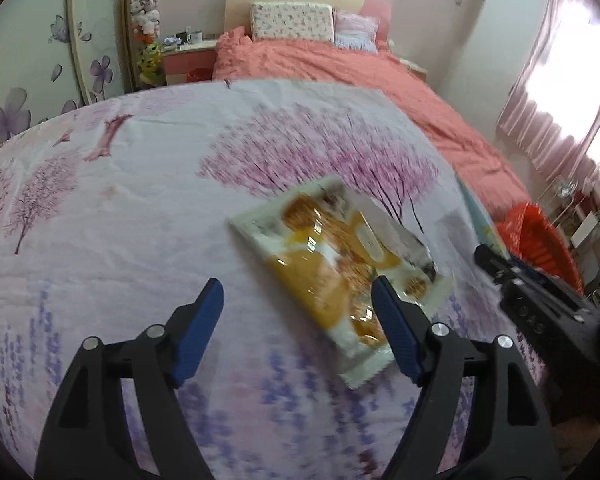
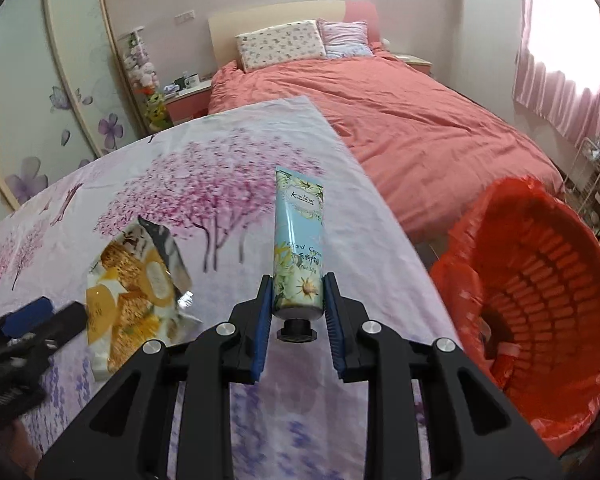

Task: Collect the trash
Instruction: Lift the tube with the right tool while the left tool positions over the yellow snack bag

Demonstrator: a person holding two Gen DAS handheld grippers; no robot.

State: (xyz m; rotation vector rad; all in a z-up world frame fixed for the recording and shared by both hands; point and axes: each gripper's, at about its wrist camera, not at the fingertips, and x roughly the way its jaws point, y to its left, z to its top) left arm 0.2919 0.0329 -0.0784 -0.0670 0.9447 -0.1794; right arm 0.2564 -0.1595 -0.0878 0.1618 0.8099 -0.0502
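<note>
**Snack wrapper on the cloth-covered desk**

We saw a desk (image 1: 140, 240) draped in a pale cloth (image 2: 220, 184) printed with pink blossom trees and purple flowers. One thing lay directly on it: an opened snack wrapper (image 1: 332, 264), yellow and white with biscuit pictures, flat and askew toward the right side. Beyond the desk's far edge stood a bed (image 2: 420, 128) under a coral cover.

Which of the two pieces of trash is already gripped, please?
The hand cream tube, clamped near its cap by the right gripper. The snack wrapper lies flat on the sheet, ungripped.
</note>
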